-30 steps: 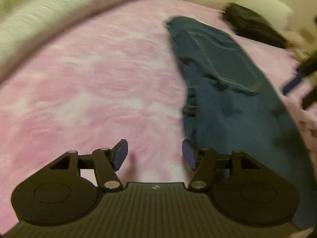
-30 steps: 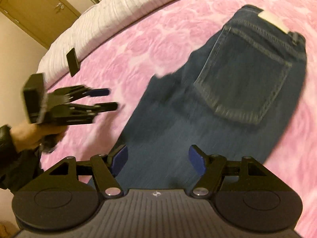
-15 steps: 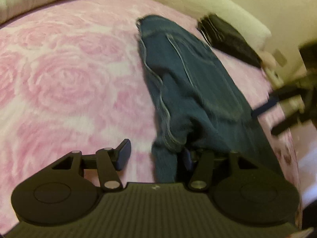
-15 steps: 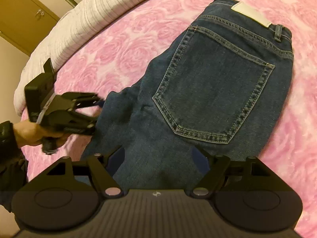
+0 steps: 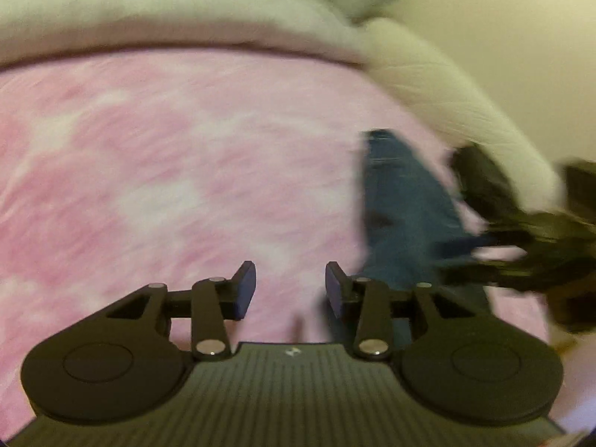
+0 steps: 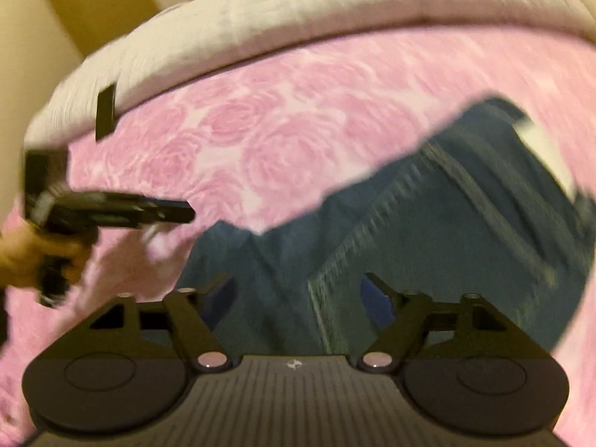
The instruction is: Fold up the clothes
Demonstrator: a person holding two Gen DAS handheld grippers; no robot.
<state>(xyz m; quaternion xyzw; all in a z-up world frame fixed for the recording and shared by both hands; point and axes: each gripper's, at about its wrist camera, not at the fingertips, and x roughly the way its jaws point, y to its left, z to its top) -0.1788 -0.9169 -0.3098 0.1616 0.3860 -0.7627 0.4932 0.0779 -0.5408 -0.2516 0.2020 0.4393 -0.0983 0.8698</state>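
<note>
Left tool (image 5: 290,290) agape, empty | right tool (image 6: 298,298) agape | jeans (image 6: 428,223) under right tool, right of left

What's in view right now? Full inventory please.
jeans: 1, dark blue, flat on the blanket, back pocket up, light waistband patch at the far end
blanket: 1, pink rose print, covers the bed
duvet: 1, white, bunched along the blanket's far edge
dark item: 1, black, blurred, beyond the jeans near the duvet
door: 1, tan wood, background left
left gripper: 1, black, open, over bare blanket beside the jeans
right gripper: 1, black, open, over the jeans
hand: 1, holds the left gripper
</note>
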